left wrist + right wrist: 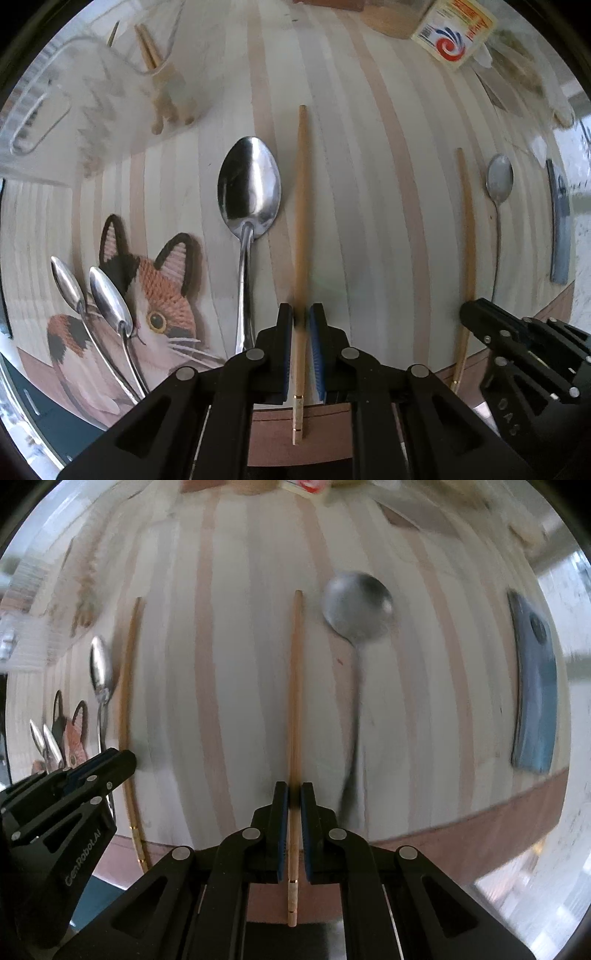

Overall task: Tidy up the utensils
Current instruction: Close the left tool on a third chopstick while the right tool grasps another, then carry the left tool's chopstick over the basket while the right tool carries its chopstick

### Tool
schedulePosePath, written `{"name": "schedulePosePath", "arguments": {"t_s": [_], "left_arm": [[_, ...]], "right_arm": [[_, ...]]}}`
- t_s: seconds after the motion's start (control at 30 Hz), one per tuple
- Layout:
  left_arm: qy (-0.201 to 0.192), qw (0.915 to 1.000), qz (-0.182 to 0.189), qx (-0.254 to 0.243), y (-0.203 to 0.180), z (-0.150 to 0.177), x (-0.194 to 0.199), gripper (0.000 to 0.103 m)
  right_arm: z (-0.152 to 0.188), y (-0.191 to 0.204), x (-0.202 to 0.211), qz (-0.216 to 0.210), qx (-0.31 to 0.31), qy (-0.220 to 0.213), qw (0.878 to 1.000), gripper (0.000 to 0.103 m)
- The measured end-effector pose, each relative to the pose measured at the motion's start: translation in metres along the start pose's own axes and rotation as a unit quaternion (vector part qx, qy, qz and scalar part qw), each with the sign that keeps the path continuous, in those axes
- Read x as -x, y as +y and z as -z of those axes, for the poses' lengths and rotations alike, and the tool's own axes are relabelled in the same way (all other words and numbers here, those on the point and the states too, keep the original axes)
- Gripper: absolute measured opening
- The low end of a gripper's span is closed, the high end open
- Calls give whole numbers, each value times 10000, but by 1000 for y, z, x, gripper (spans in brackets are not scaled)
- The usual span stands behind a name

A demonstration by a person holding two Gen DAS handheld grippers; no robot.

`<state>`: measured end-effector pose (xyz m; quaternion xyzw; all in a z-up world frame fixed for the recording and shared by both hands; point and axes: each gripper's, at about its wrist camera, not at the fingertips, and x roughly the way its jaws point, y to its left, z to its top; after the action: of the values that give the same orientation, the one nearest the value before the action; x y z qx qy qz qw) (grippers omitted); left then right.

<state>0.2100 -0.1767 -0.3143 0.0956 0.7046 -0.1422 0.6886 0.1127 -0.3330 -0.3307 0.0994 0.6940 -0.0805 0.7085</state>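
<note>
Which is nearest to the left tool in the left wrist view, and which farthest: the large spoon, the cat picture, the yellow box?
From the left tool:
1. Large spoon, just left of it.
2. Cat picture, further left, under two spoons.
3. Yellow box, far, upper right.

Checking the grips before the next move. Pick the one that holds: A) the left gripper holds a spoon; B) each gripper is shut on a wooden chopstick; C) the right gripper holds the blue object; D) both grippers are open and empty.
B: the left gripper pinches one chopstick between its pads, and the right gripper pinches the other chopstick; the spoons lie loose on the table.
</note>
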Motion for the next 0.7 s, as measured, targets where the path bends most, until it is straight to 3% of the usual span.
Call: {"name": "schedulePosePath", "arguments": {"t_s": [0.17, 0.33, 0.57, 0.67, 0.7], "left_arm": [[73, 9997, 162, 186, 12, -3, 2, 9], [33, 9999, 108, 97, 18, 3, 1, 9], [-11, 10000, -53, -22, 2, 6, 4, 9], [-61, 9999, -116, -81, -4, 8, 5, 5], [-86, 9999, -115, -79, -5, 9, 5, 4]], "right_arm": [[-10, 5, -2, -32, 53, 115, 9999, 8], [-7, 6, -4, 13, 138, 338, 9993, 22], [-4, 18, -3, 271, 160, 218, 9993, 20], [2, 33, -4, 368, 159, 97, 9991, 14], [6, 37, -2, 361, 99, 62, 9993, 7]]}}
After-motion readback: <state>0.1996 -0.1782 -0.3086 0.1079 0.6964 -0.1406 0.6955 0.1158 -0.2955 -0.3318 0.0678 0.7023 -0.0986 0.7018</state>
